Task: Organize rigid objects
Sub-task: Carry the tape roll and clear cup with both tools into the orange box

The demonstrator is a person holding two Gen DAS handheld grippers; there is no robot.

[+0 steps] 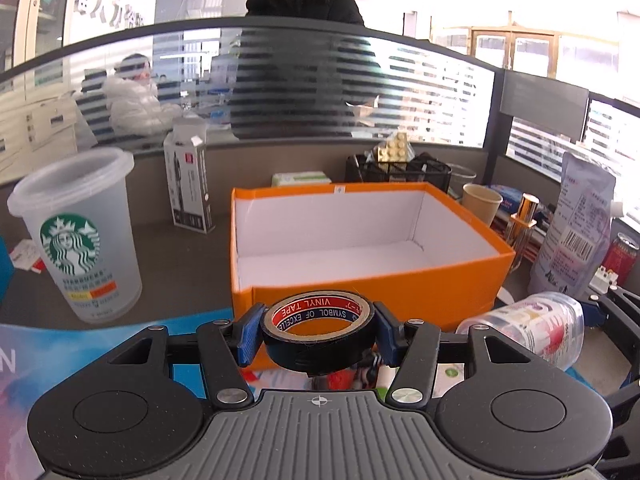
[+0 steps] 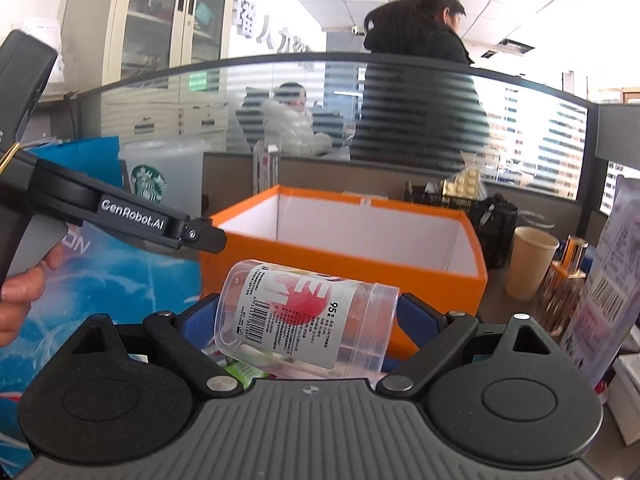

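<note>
A glossy black roll of vinyl tape (image 1: 319,334) is being clamped flat between the blue pads of the left gripper (image 1: 318,334), low in the frame. A clear cylindrical plastic jar (image 2: 306,314) is being gripped sideways by the wide-spread right gripper (image 2: 308,320). Beyond both, a rectangular orange box (image 1: 400,280), white inside, is being shown open. Only the right view is showing a hand (image 2: 20,300) at its left edge.
</note>
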